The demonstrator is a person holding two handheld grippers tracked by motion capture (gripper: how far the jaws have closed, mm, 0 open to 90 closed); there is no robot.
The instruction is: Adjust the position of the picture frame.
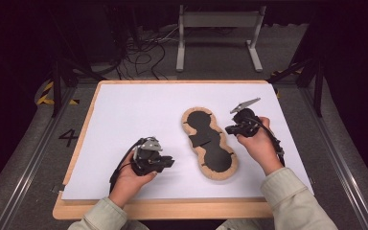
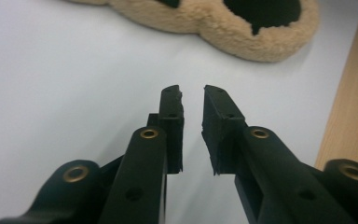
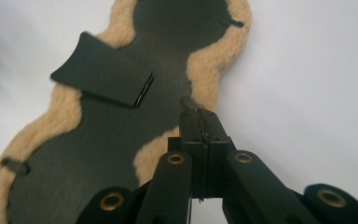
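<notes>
Nearest the person: left gripper (image 1: 165,163), low on the white sheet (image 1: 139,108), jaws a little apart with nothing between them; the left gripper view shows a clear gap between the pads (image 2: 172,112) and bare sheet under them. It sits near the fleece-edged pad (image 1: 210,143) but apart from it, off the pad's lower left.

Next out: the pad, one piece, lying flat about mid-table, right of centre, long axis running near to far. Tan fleece rim, black face up, wavy three-lobed outline. One black flap (image 3: 103,74) lies folded across its middle. Two small black strap loops show in the right gripper view, one (image 3: 14,165) at the near rim and one (image 3: 233,22) at the far lobe.

Right gripper (image 1: 230,129) is at the pad's right edge, jaws pressed together. In the right gripper view the tips (image 3: 200,119) are just at the fleece rim; whether a bit of rim or trim is pinched, cannot tell.

Risks, as I judge: closed right jaws could drag or flip the light pad if they move sideways while snagged in fleece. Fleece is soft, so a thin pinch may slip out. Flap may unfold if the pad is lifted by one edge. Left jaws only narrowly apart may miss the thick rim.

Counts: two grippers, one pad, one flap, two loops, one sheet, one wooden table (image 1: 172,209).
</notes>
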